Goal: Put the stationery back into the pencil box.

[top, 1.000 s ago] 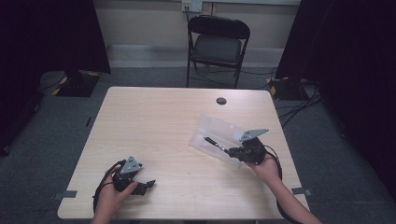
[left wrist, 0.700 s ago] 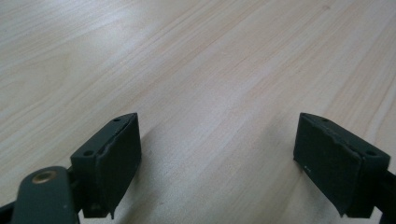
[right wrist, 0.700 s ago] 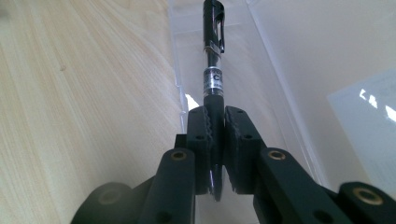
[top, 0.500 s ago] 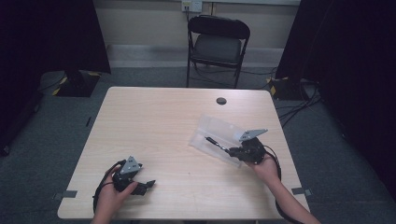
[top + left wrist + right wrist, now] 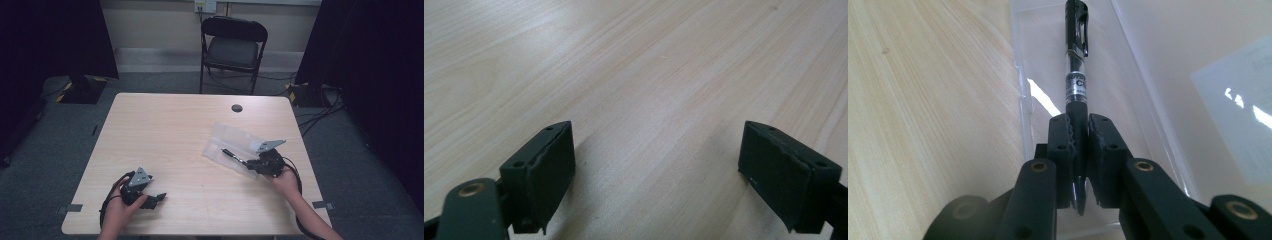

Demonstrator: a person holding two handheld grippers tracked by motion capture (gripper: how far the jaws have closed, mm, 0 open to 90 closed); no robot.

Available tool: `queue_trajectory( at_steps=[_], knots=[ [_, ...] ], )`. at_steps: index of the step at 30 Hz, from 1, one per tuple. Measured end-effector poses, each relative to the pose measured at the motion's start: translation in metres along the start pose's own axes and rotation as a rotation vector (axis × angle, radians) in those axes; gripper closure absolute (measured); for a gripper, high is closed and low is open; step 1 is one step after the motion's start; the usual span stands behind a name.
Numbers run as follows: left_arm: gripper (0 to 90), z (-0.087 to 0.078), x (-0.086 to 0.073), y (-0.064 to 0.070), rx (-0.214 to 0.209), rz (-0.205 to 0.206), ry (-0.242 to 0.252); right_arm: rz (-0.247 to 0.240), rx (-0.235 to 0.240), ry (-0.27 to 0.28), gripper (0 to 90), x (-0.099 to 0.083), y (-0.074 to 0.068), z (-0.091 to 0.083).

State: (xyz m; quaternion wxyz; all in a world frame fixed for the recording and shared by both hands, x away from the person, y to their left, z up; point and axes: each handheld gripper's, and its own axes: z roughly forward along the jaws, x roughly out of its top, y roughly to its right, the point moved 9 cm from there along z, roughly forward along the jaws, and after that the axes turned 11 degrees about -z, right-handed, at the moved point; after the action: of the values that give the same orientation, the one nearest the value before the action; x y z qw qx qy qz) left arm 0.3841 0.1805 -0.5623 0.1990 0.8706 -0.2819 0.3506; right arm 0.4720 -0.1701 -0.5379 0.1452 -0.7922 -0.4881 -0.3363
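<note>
One tool pinches the pen over the clear case; the left tool rests spread on bare table.

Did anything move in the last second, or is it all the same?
Hardly anything moved. The right gripper stays clamped on the black pen, holding it over the clear plastic case, maybe a tiny bit lower than before. The left gripper still rests open on the table, holding nothing.

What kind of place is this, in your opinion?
Probably a recording room or lab, not a home: dark curtains hang at both sides, a lone folding chair stands behind a bare wooden table, and cables lie on grey carpet.
</note>
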Motion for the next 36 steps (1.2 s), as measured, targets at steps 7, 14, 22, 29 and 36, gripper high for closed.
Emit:
queue_trajectory(
  at_steps=[7, 14, 22, 29, 36],
  knots=[
    [14.9, 0.0, 0.0, 0.0, 0.0, 0.0, 0.0, -0.002, 0.001, -0.007, 81.0, -0.0021, -0.0004, 0.0016],
    [14.8, 0.0, 0.0, 0.0, 0.0, 0.0, 0.0, 0.004, 0.008, -0.01, 80.9, -0.0048, -0.0003, 0.0049],
    [14.8, 0.0, 0.0, 0.0, 0.0, 0.0, 0.0, -0.007, 0.001, -0.014, 80.8, -0.005, -0.0008, 0.0069],
    [14.8, 0.0, 0.0, 0.0001, 0.0, -0.001, 0.0, -0.012, -0.002, -0.019, 80.7, -0.0062, -0.0015, 0.0082],
    [14.8, 0.0, 0.0, 0.0, 0.0, 0.0, 0.0, -0.026, -0.011, -0.016, 80.1, -0.005, -0.0009, 0.0088]
  ],
)
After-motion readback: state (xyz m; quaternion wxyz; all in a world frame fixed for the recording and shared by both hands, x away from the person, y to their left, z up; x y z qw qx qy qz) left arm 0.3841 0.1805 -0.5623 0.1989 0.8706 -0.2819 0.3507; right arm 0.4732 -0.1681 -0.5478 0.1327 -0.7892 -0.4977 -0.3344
